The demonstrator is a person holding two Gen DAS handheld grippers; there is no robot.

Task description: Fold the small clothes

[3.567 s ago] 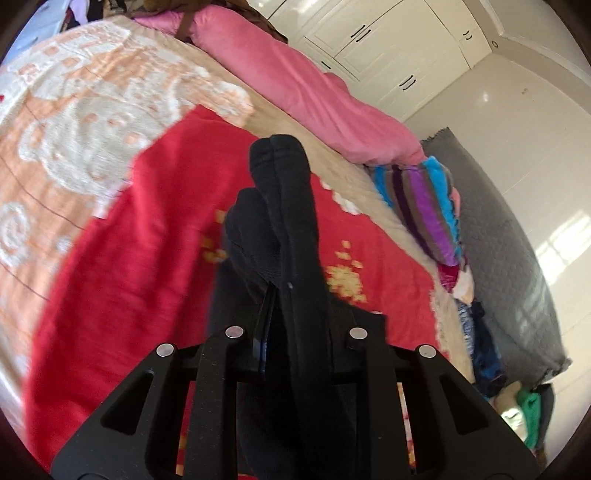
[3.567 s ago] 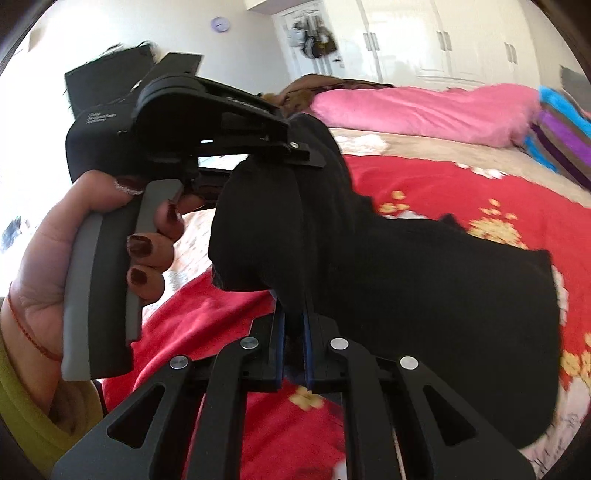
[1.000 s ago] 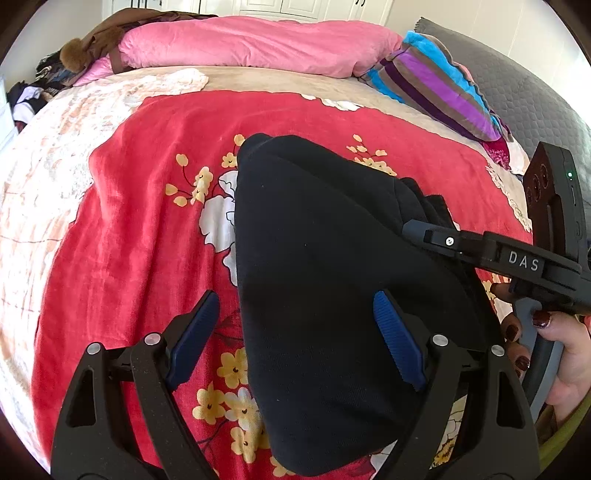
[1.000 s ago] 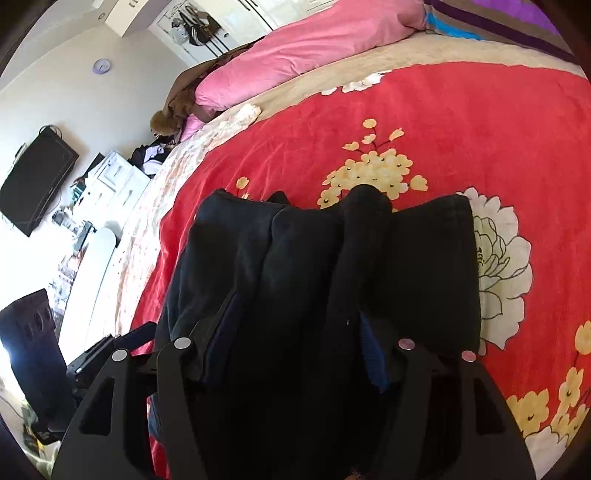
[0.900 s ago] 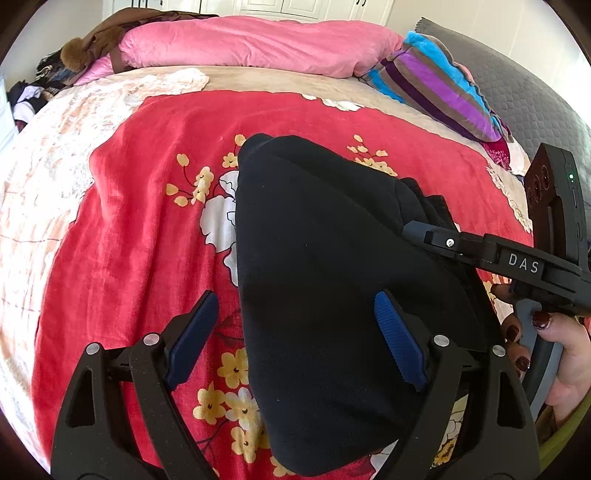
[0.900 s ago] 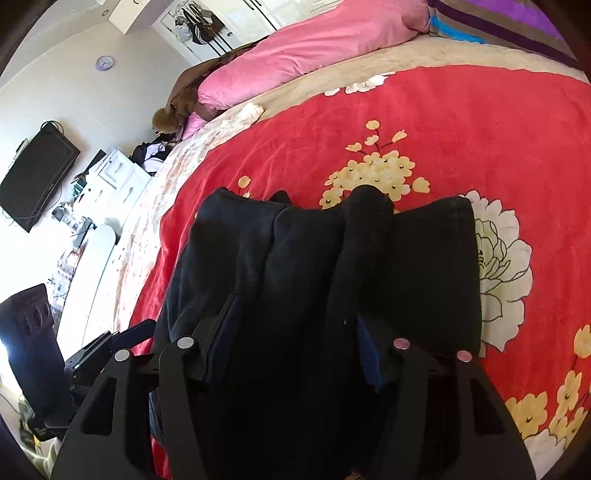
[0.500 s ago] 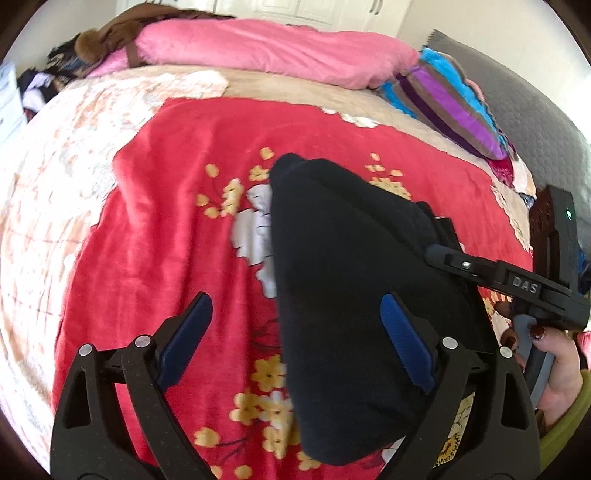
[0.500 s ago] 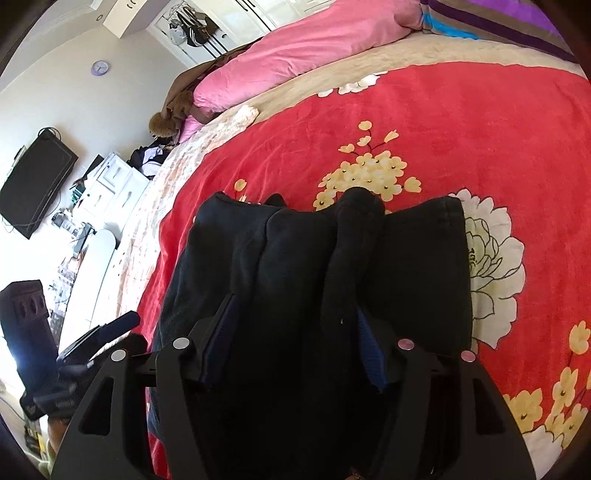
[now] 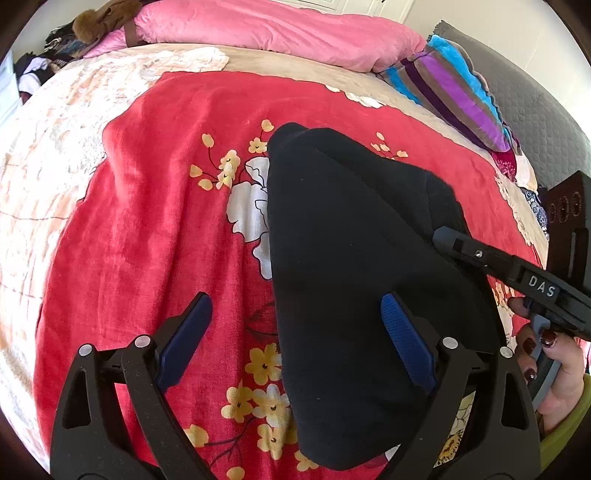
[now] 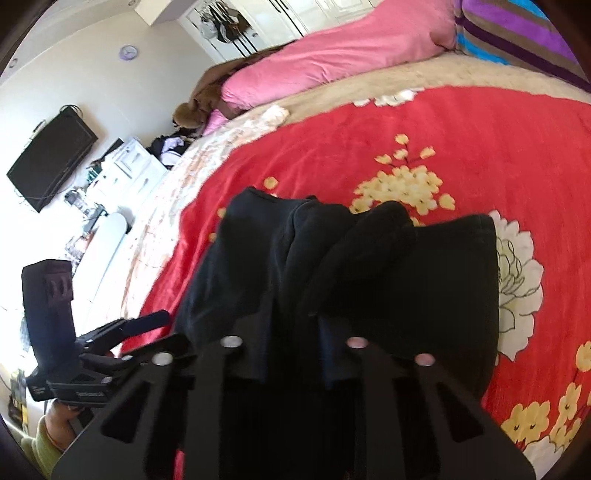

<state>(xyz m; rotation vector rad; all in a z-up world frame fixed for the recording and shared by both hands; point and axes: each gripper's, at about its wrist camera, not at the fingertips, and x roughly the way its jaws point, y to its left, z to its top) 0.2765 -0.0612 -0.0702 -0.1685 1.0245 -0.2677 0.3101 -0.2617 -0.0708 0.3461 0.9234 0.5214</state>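
A black garment [image 9: 351,258] lies folded into a rough triangle on the red floral blanket [image 9: 147,240]. My left gripper [image 9: 293,301] hangs open just above its near left edge, one blue pad over the cloth and the other over the blanket, gripping nothing. In the right wrist view the garment [image 10: 424,277] shows a raised ridge running into my right gripper [image 10: 295,325]. Its jaws are closing, with that bunch of black cloth pinched between them. From the left view the right gripper [image 9: 480,254] reaches onto the garment's right side, held by a hand [image 9: 554,369].
A pink duvet roll [image 9: 277,33] and a striped cushion [image 9: 454,88] lie along the far side of the bed. A pale patterned blanket [image 9: 48,147] covers the left part. A wall television [image 10: 51,162] and cluttered white drawers [image 10: 129,166] stand beyond the bed.
The right jaws have narrowed onto the ridge of black cloth, and that view has rolled slightly. The left gripper stays open, shifted a little so the garment sits further right.
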